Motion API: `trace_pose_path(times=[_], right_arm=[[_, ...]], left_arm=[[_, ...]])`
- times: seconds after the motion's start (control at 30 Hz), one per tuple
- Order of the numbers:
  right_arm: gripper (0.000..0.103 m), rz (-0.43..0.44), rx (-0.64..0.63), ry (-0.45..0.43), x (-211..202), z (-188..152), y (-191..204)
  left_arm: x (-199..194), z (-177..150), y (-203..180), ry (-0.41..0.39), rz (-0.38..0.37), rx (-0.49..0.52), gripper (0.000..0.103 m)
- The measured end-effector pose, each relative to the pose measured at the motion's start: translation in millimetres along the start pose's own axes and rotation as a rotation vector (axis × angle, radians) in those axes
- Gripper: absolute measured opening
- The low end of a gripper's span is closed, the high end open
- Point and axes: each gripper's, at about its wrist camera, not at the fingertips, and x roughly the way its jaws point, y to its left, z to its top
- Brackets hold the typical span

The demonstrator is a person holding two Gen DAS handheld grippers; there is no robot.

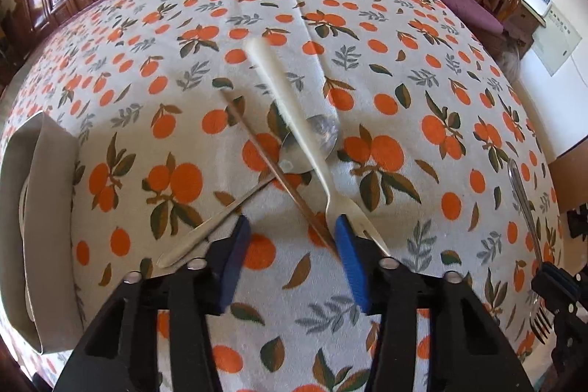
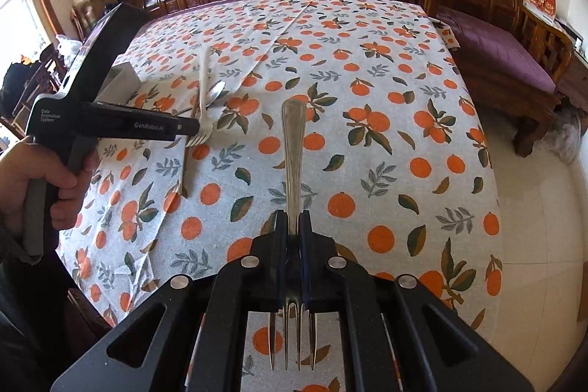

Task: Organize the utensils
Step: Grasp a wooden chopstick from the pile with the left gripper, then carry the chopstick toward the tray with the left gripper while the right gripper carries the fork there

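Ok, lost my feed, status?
Right gripper shut on fork. Left gripper open over chopstick. Spoon, white-handled fork crossed there.

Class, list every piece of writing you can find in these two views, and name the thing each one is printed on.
"GenRobot.AI": white print on the side of the left claw, seen in the right wrist view.
"Data Acquisition System": small white print on the same claw's body, only just readable.
Gold characters on the red sign at the wall: too blurred to read.
Print on the white panel on the wall: too small to read.
Nothing readable on the held fork.
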Motion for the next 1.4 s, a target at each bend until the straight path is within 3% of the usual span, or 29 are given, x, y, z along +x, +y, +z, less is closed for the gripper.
trace_pose_path(times=[0.17,0.33,0.73,1.4], right_arm=[[0.008,0.004,-0.008,0.0,0,2,10],[0.008,0.007,-0.024,0.003,-1,6,23],[0.008,-0.003,-0.063,0.003,-7,19,61],[0.008,0.008,-0.116,-0.002,9,59,143]], left_arm=[[-4,-5,13,0.003,-0.011,-0.009,0.015],[-7,-10,24,0.022,-0.035,-0.022,0.005],[-31,-27,57,0.008,-0.084,0.002,0.004],[-109,-30,138,-0.129,-0.108,0.055,0.004]])
